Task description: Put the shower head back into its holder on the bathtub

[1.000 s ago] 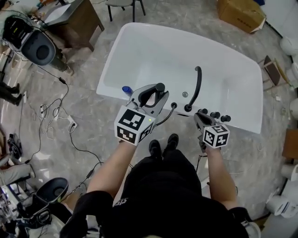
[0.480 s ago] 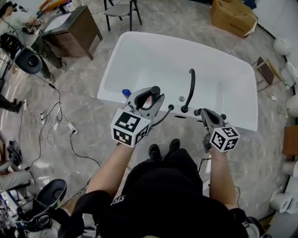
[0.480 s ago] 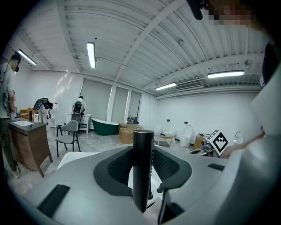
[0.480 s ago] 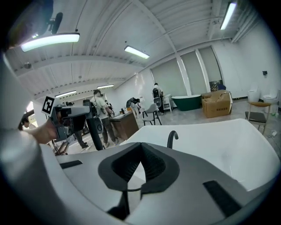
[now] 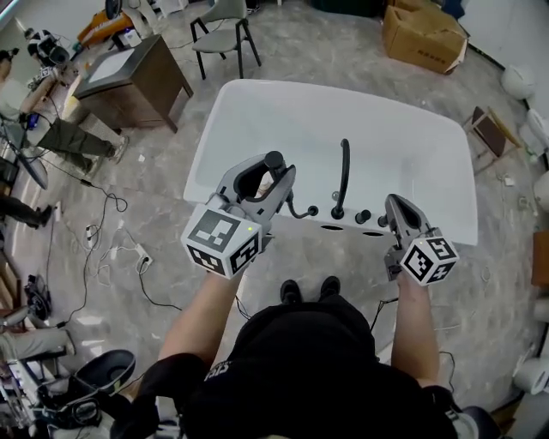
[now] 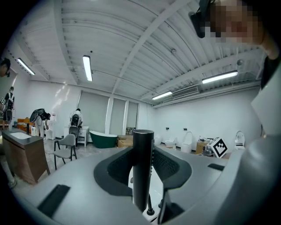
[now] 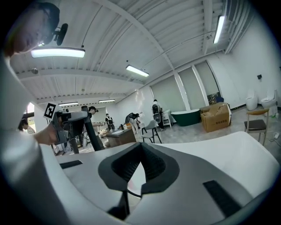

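Observation:
In the head view my left gripper (image 5: pixel 273 177) is shut on the black cylindrical shower head (image 5: pixel 274 161), held upright above the near rim of the white bathtub (image 5: pixel 257 99). Its black hose (image 5: pixel 293 208) runs down to the tub deck by the black curved spout (image 5: pixel 344 171) and knobs (image 5: pixel 363 216). The left gripper view shows the shower head (image 6: pixel 142 167) standing between the pads (image 6: pixel 169 165). My right gripper (image 5: pixel 397 207) is shut and empty, hovering right of the knobs. In the right gripper view its jaws (image 7: pixel 139 159) meet with nothing between them.
A wooden desk (image 5: pixel 129 73) and a grey chair (image 5: pixel 225 21) stand beyond the tub on the left, a cardboard box (image 5: pixel 425 34) at the far right. Cables (image 5: pixel 111 249) lie on the floor to the left. The person's shoes (image 5: pixel 309 290) are at the tub's near side.
Both grippers have risen toward the camera, away from the tub deck. The left one keeps the shower head; the right one has swung out to the right.

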The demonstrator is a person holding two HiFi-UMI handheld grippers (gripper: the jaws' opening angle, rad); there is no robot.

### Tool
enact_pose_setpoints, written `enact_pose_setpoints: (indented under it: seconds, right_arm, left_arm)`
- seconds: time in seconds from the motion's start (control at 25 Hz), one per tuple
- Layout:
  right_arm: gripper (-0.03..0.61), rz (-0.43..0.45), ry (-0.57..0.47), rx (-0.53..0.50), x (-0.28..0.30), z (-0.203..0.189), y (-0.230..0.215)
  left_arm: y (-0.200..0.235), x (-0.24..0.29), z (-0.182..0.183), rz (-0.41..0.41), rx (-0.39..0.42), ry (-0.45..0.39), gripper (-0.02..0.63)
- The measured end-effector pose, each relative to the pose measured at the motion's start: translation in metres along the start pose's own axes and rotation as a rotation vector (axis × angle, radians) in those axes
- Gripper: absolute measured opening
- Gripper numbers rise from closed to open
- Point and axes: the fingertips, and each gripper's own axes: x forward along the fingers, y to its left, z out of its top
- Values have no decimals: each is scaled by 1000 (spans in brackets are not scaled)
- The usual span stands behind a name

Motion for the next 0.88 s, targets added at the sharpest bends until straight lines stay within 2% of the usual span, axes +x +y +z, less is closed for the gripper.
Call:
enact_pose_setpoints:
  seconds: [0.32, 0.52, 0.72, 0.88]
  right_arm:
    - [14, 16, -84, -38, -31, 54, -48]
    - [14, 60, -134, -57, -48, 81, -74]
    - [14, 100, -136, -54, -45, 74, -100]
    - [14, 82, -87, 1, -27, 51, -114]
  left_arm:
    - [-25, 35, 21, 26, 36, 10, 144]
    - [-34, 70, 24, 53, 57, 29, 144]
    - [-35, 107, -15, 82, 35, 96, 145]
    - [-30, 130, -65, 72, -4, 174, 144]
